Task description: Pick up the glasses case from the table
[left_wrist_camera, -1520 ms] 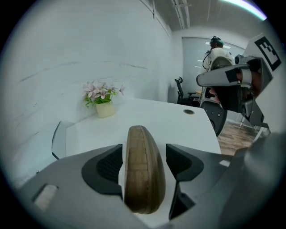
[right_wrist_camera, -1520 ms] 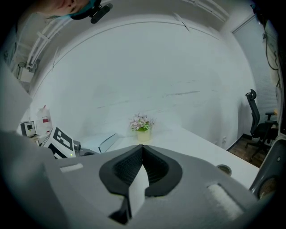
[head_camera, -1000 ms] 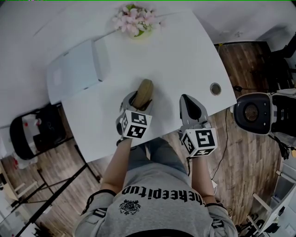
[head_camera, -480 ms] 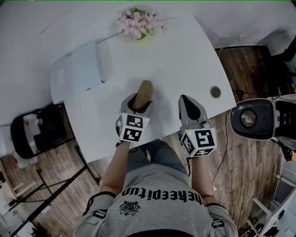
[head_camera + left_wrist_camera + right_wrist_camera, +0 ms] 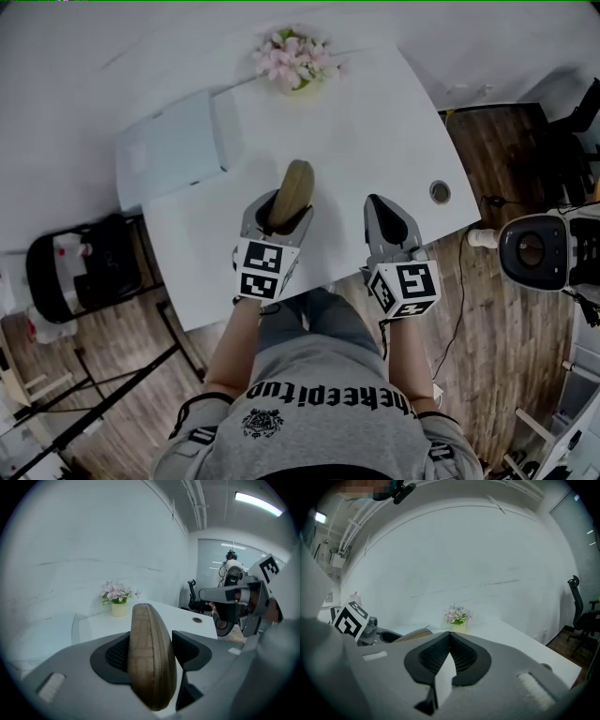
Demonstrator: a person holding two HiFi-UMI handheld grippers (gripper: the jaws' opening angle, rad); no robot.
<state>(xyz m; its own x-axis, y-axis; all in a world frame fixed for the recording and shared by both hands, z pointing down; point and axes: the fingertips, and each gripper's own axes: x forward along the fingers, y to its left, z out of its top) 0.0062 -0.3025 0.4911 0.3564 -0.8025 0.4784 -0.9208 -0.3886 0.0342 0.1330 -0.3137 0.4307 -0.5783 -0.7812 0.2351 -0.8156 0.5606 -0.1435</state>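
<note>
two forearms [image 5: 234, 347] reach forward side by side: left tongs [image 5: 279, 208] clamp the glasses case [image 5: 292, 186], right tongs [image 5: 382, 208] pinched shut, empty.

White wall [image 5: 93, 541], wood floor [image 5: 497, 319]

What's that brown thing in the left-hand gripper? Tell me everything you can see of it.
It is the glasses case, an oblong rounded shell in tan-brown with a faint checked weave, like fabric or leatherette, and a seam round its edge. It is closed. It stands on edge between the left gripper's jaws, which clamp its two broad sides, its far end poking out beyond them over the white table. Nothing else touches it.
</note>
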